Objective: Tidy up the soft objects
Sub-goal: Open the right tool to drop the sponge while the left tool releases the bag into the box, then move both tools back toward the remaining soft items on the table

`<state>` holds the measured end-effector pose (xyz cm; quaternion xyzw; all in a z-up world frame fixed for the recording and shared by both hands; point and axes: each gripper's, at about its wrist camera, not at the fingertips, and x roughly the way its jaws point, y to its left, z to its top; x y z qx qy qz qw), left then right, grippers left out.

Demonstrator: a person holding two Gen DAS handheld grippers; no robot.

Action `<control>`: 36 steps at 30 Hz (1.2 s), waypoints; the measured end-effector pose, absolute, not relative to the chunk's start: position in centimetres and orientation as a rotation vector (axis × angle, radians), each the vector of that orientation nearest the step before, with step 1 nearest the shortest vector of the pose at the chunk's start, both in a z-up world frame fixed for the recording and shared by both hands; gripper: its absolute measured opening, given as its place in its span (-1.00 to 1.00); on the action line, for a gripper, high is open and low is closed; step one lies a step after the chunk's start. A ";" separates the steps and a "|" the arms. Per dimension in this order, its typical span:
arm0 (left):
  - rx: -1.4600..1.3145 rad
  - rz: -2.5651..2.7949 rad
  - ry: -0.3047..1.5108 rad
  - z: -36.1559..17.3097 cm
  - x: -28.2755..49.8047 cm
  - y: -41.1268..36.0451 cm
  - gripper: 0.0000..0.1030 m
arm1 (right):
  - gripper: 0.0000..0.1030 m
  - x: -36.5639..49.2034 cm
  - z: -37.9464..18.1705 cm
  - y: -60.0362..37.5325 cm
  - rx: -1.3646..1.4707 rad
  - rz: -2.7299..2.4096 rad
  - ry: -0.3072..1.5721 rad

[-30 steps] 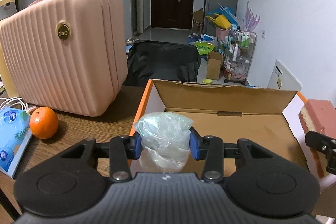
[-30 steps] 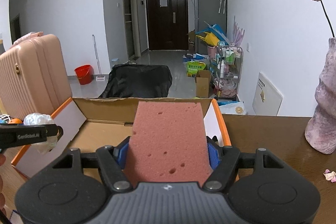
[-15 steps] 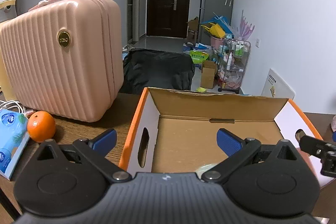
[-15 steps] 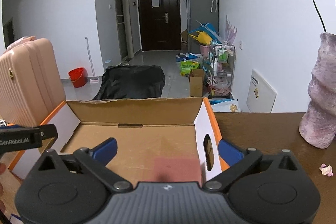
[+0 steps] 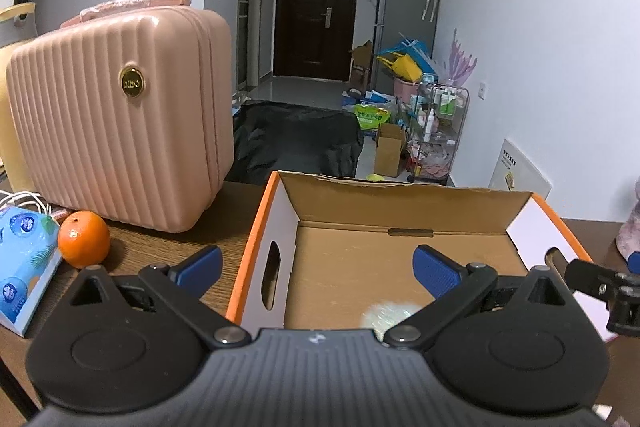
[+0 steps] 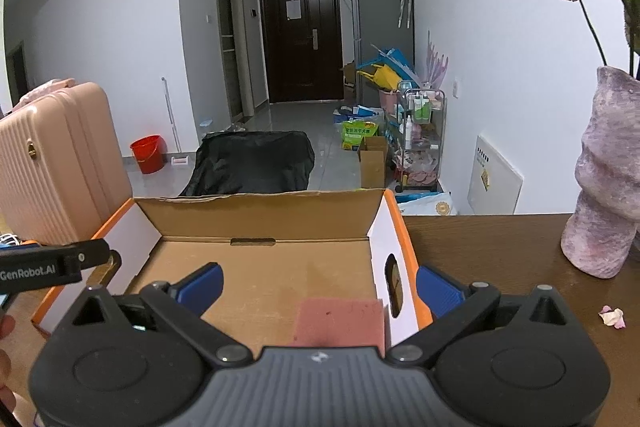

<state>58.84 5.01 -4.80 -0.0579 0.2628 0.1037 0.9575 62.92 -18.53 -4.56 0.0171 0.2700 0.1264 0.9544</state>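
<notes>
An open cardboard box (image 5: 276, 223) with orange edges and white side walls stands on the wooden table; the right wrist view shows its wall (image 6: 384, 243) too. A crumpled clear plastic bag (image 5: 386, 313) lies on the box floor just below my left gripper (image 5: 318, 267), which is open with nothing between its blue pads. A pink sponge (image 6: 338, 321) rests on the box floor near the right wall, under my right gripper (image 6: 318, 285), also open and empty. The tip of the right gripper (image 5: 600, 283) shows in the left wrist view.
A pink ribbed suitcase (image 5: 120, 139) stands left of the box, with an orange (image 5: 83, 245) and a blue tissue pack (image 5: 22, 263) in front of it. A mauve vase (image 6: 604, 179) with a dried rose stands at the right; petals (image 6: 612, 317) lie on the table.
Both grippers have opened wide. The plastic bag dropped from the left one and the pink sponge from the right one onto the box floor. The left gripper has pulled back and up slightly.
</notes>
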 end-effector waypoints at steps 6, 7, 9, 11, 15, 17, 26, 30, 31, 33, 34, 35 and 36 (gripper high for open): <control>-0.107 0.195 0.512 -4.3 57.4 4.6 1.00 | 1.00 61.5 -4.0 -19.3 0.043 0.255 0.528; -0.104 0.194 0.508 -4.2 57.1 4.5 1.00 | 1.00 61.3 -4.0 -19.4 0.043 0.255 0.524; -0.101 0.191 0.503 -4.2 56.6 4.4 1.00 | 1.00 60.8 -3.9 -19.5 0.043 0.258 0.520; -0.099 0.184 0.502 -4.2 56.1 4.5 1.00 | 1.00 60.2 -4.0 -19.6 0.038 0.263 0.519; -0.097 0.170 0.504 -4.2 54.9 4.5 1.00 | 1.00 58.8 -4.0 -19.8 0.022 0.269 0.511; -0.095 0.165 0.501 -4.2 54.0 4.5 1.00 | 1.00 58.0 -3.9 -20.0 0.022 0.272 0.506; -0.071 0.141 0.496 -4.3 50.1 4.1 1.00 | 1.00 53.9 -3.8 -21.0 0.024 0.284 0.494; -0.071 0.131 0.500 -4.3 48.3 3.8 1.00 | 1.00 52.2 -3.8 -21.4 0.025 0.286 0.492; -0.071 0.129 0.501 -4.3 48.0 3.8 1.00 | 1.00 51.8 -3.8 -21.4 0.026 0.286 0.492; -0.070 0.127 0.503 -4.4 47.1 3.6 1.00 | 1.00 50.9 -3.9 -21.6 0.030 0.288 0.493; -0.071 0.127 0.504 -4.3 46.8 3.6 1.00 | 1.00 50.5 -3.9 -21.6 0.030 0.287 0.494; -0.073 0.126 0.504 -4.3 46.4 3.6 1.00 | 1.00 50.0 -3.9 -21.6 0.031 0.286 0.496; -0.074 0.125 0.505 -4.3 45.9 3.6 1.00 | 1.00 49.6 -4.0 -21.7 0.032 0.285 0.497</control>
